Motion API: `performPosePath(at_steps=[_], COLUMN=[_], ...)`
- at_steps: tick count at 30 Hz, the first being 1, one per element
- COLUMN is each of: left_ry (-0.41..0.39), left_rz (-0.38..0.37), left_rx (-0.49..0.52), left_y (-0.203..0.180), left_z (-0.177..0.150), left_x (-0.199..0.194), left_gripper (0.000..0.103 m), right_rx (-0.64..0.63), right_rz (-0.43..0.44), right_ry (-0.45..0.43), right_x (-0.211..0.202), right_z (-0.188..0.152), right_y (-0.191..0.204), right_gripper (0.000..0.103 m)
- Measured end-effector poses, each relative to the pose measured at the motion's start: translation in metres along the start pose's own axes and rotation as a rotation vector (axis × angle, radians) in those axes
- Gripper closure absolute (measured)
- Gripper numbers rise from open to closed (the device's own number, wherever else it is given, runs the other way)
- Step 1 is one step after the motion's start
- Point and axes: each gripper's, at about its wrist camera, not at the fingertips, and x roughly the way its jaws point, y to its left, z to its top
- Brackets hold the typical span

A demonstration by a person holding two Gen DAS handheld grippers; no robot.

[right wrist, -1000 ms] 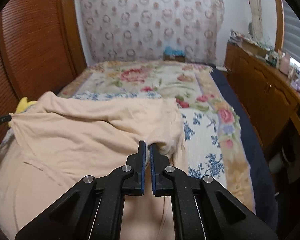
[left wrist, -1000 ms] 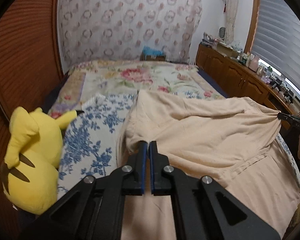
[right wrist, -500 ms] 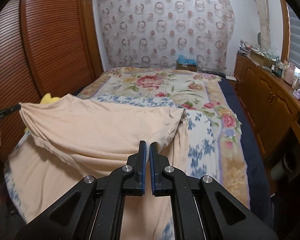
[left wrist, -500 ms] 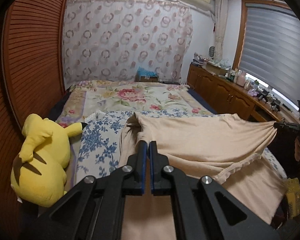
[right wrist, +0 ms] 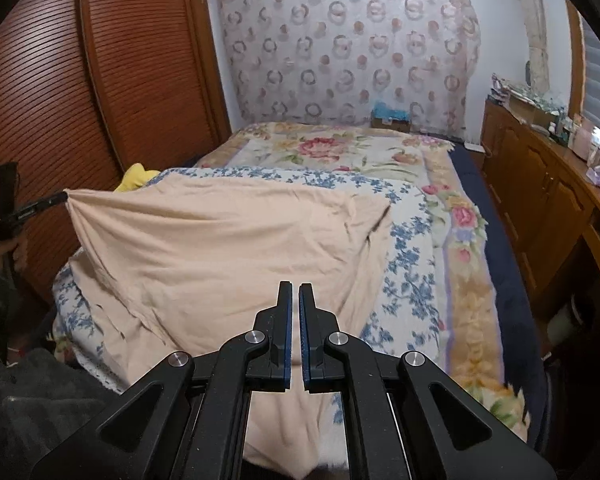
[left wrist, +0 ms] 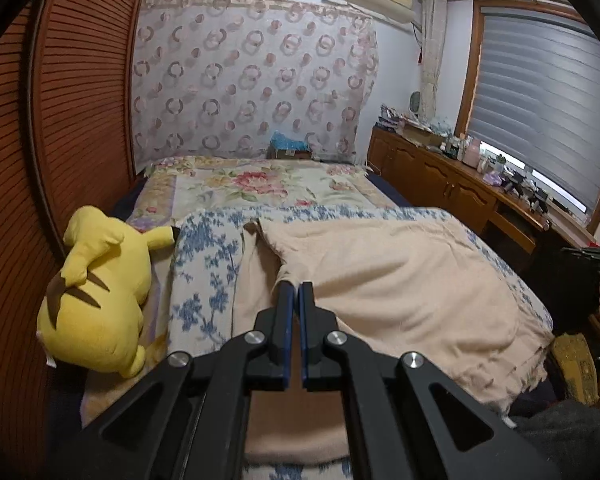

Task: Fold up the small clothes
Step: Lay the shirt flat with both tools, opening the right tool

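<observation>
Left gripper: jaws closed, pinching the cloth's edge
Peach cloth: spread across the bed
Yellow plush: lying at left

Both claws—left claw, right claw—farther back now, peach garment (pinched corners) dragged along the bed.

No legible text, label, brand, number or sign on anything in either wrist view.
</observation>
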Motion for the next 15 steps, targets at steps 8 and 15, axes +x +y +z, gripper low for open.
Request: performPosePath(at_steps=[8,15], left_ry=[0.095,0.123], left_rz=[0.032,0.042], left_rx=[0.006,0.012], left_y=[-0.004,-0.007], left_z=[-0.026,-0.037], left_x=[0.026,0.036], left_gripper=[0.103,0.103], right_rx=[0.031,0.066], right_rz=[0.005,0.018], right_ry=[0.058,0.164], right_x=[0.041,0.087], right_z=[-0.022,-0.053], right_y=[0.008,0.021], right_gripper=[0.100,0.079])
